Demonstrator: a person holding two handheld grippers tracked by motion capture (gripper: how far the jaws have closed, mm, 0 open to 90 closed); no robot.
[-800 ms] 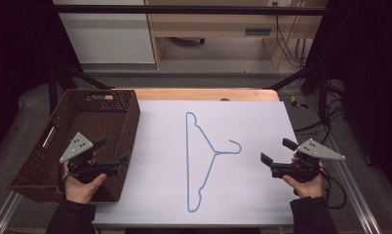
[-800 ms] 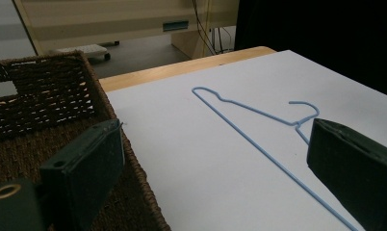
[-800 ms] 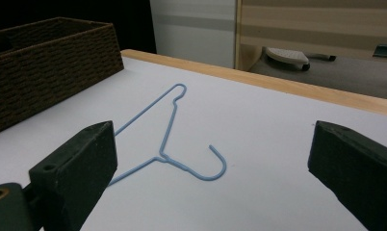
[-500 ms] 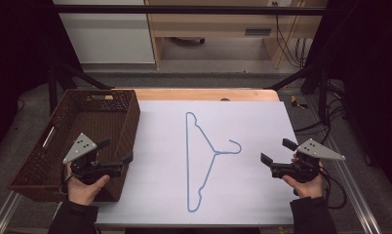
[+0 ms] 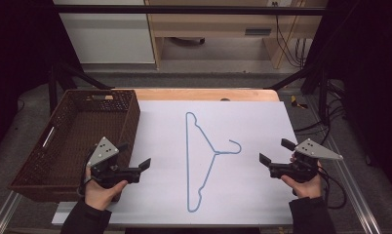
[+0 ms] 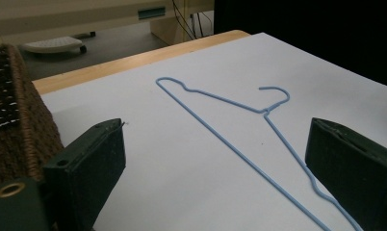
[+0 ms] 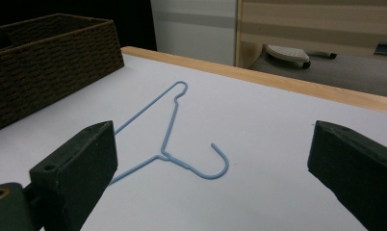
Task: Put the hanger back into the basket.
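Midway across the white sheet covering the bench [image 5: 262, 204] lies a thin blue wire hanger [image 5: 188, 161], flat on its side, its hook curling toward the person's right and its long straight bar running away from the person. Nothing touches it. The left gripper [image 5: 144, 165] hovers near the bench's left edge, just beside the near corner of the brown wicker basket [image 5: 23, 183], with its jaws standing wide apart and empty; in the left gripper view the hanger [image 6: 239, 149] passes between the two black pads, farther off on the sheet. The right gripper [image 5: 264, 159] is held over the right side of the sheet, well apart from the hook, its jaws likewise spread wide with nothing between them (the right gripper view looks straight at the hook [image 7: 215, 166] and the neck below it).

As far as one can judge, the work is at its very start: the hanger has not been gripped or lifted, and the basket, as much of its inside as shows, looks empty. Both hands appear poised on either side for an approach. Everything is left to do: closing in on the wire, getting a pinch on so slender a rod lying flush with the sheet, and carrying it wherever it is meant to go, perhaps the basket.
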